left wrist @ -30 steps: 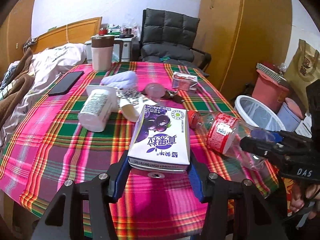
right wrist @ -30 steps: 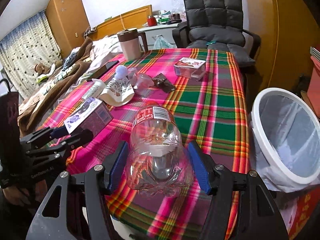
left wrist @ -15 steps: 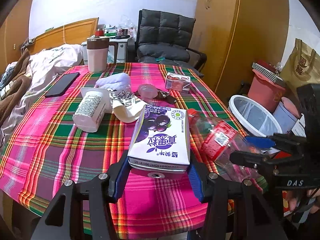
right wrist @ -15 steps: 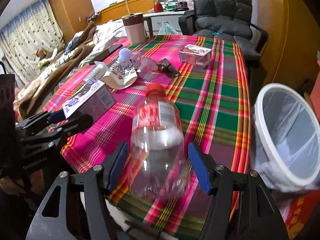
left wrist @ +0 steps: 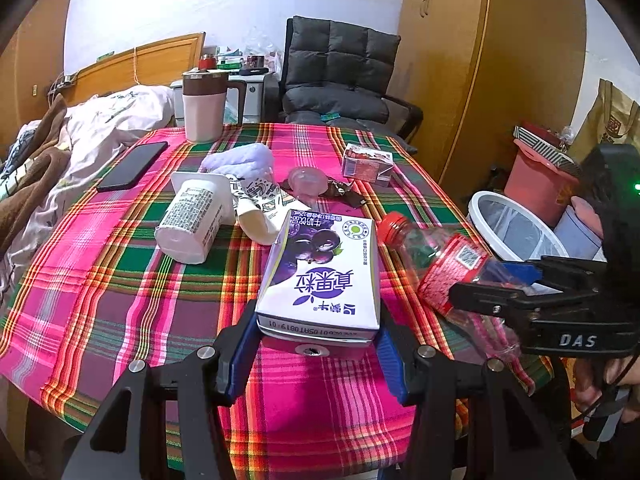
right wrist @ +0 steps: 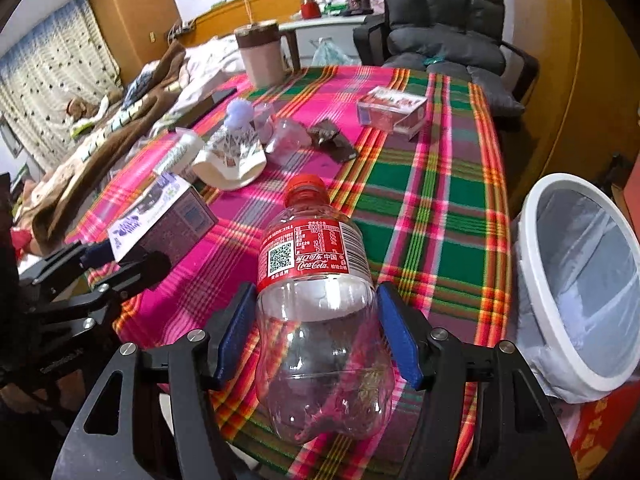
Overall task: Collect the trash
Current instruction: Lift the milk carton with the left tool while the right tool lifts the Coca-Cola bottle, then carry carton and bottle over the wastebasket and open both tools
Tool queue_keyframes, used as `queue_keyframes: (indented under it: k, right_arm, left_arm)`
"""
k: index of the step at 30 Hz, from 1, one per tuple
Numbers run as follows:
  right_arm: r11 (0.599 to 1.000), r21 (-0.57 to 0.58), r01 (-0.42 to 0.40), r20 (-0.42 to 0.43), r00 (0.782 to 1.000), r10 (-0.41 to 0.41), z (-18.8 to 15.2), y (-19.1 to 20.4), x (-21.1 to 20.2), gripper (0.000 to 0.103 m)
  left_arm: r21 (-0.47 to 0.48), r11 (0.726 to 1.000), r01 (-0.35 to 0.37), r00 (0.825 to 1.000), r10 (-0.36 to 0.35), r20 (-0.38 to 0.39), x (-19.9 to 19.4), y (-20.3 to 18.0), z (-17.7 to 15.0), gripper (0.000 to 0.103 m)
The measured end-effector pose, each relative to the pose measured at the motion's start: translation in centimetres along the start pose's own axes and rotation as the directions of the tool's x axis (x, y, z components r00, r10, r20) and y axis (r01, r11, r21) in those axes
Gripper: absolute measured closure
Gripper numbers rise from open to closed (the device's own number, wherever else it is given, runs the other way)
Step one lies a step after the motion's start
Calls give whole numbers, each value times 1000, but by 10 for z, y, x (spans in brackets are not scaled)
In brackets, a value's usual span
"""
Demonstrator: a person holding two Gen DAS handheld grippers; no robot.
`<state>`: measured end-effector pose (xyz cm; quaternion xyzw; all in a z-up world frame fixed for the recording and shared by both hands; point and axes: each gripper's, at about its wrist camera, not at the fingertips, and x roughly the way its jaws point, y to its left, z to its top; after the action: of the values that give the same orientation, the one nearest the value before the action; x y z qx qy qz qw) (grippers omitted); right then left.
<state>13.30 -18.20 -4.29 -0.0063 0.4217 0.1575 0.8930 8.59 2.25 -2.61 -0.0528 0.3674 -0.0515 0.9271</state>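
Carton (left wrist: 320, 280) first: we hold a purple and white drink box between the blue pads of our left gripper (left wrist: 318, 350), which is clamped on its near end, jaws spread wide by the box. It is lifted over the near edge of the table (left wrist: 120, 280), which wears a pink, green and orange plaid cloth.

Just to the right of that gripper, our right gripper (right wrist: 318, 334) is closed around the clear lower body of an empty cola bottle (right wrist: 316, 288) with a red label and red cap. The cap points away from us, and the bottle is tilted above the table's near right corner.

Right of the right gripper, beside the table and lower down, stands a white bin (right wrist: 576, 276) lined with a pale bag.

Beyond the left gripper lie a white yoghurt cup (left wrist: 192, 220) on its side, a crumpled printed wrapper (left wrist: 256, 204), a small clear cup (left wrist: 306, 180) and a dark wrapper (left wrist: 344, 194). Farther off are a small red and white carton (left wrist: 366, 162), a black phone (left wrist: 132, 166) to the left, and a pink jug (left wrist: 204, 106) at the far edge. A dark padded chair (left wrist: 340, 76) stands behind the table.
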Motion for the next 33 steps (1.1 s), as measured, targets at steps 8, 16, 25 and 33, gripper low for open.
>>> queue_keyframes:
  k: [8, 16, 25, 33]
  right_arm:
    - [997, 71, -3, 96, 995, -4, -2, -14, -25, 40]
    - [993, 115, 18, 137, 990, -33, -5, -30, -39, 40]
    - [981, 182, 67, 172, 980, -99, -12, -62, -58, 40]
    - [958, 257, 123, 185, 967, -174, -22, -97, -74, 40]
  left_arm:
    - [26, 1000, 15, 1000, -16, 19, -2, -15, 9, 49]
    - [69, 996, 56, 998, -59, 33, 0, -40, 24, 49]
    - [128, 984, 125, 992, -128, 17, 20, -83, 40, 49]
    - [181, 964, 197, 980, -200, -1, 40, -126, 56, 49]
